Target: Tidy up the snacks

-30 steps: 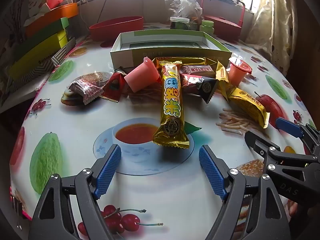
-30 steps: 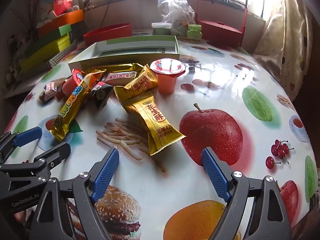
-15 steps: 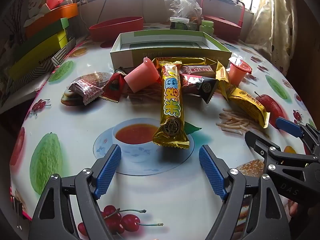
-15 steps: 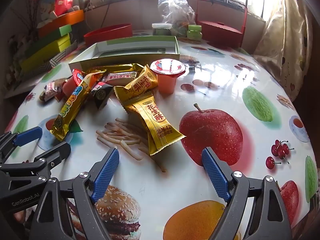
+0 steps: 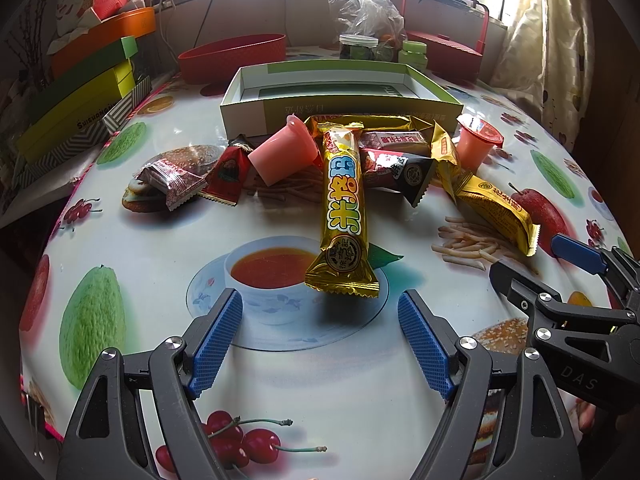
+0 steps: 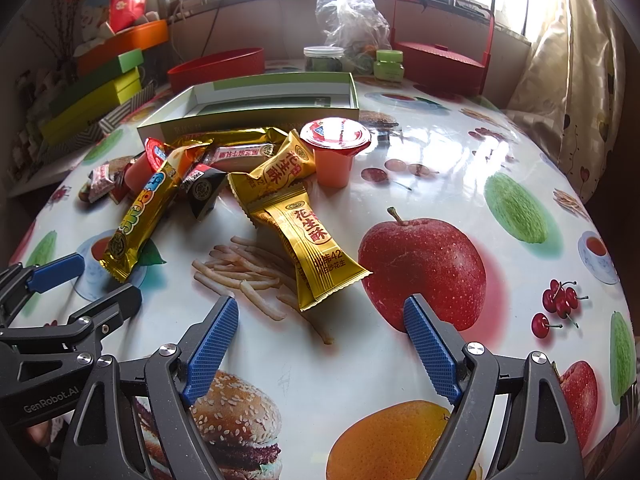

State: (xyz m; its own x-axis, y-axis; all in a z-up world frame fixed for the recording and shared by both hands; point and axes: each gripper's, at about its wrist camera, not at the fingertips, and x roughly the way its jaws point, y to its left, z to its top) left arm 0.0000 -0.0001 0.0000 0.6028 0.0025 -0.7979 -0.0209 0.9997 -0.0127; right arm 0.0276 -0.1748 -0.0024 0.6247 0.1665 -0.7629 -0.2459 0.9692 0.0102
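Candies, far left: two small wrapped candies [image 5: 172, 182] lay well apart from both grippers, near the left edge of the pile.

Tipped cup: a pink jelly cup [image 5: 282, 152] lay on its side just left of the long bar's far end.

Left gripper: the left gripper [image 5: 320, 330] hovered low over the tablecloth [image 5: 120, 240], its jaws spread wide and holding nothing.

Long bar: a long golden snack bar [image 5: 346, 216] lay directly ahead of the left gripper. Its long axis ran near to far, almost in line with the gripper's own fingers, and its near end sat just beyond the gap between the fingertips.

Box: an open green-and-white box [image 5: 336, 92] stood at the far side of the pile, apparently the place for the snacks.

Peanut packets: two yellow packets [image 6: 316, 248] lay ahead of the right gripper, the nearer one slanting from far left to near right.

Right gripper: the right gripper [image 6: 324, 324] was likewise spread wide and empty, with the nearer packet's tail just beyond its fingertips.

Upright cup: a sealed jelly cup [image 6: 335, 152] stood at the far right of the pile.

Governing relation: each gripper had its own snack nearest; judging by alignment, the left gripper needed only a short forward reach to close across the bar's width.
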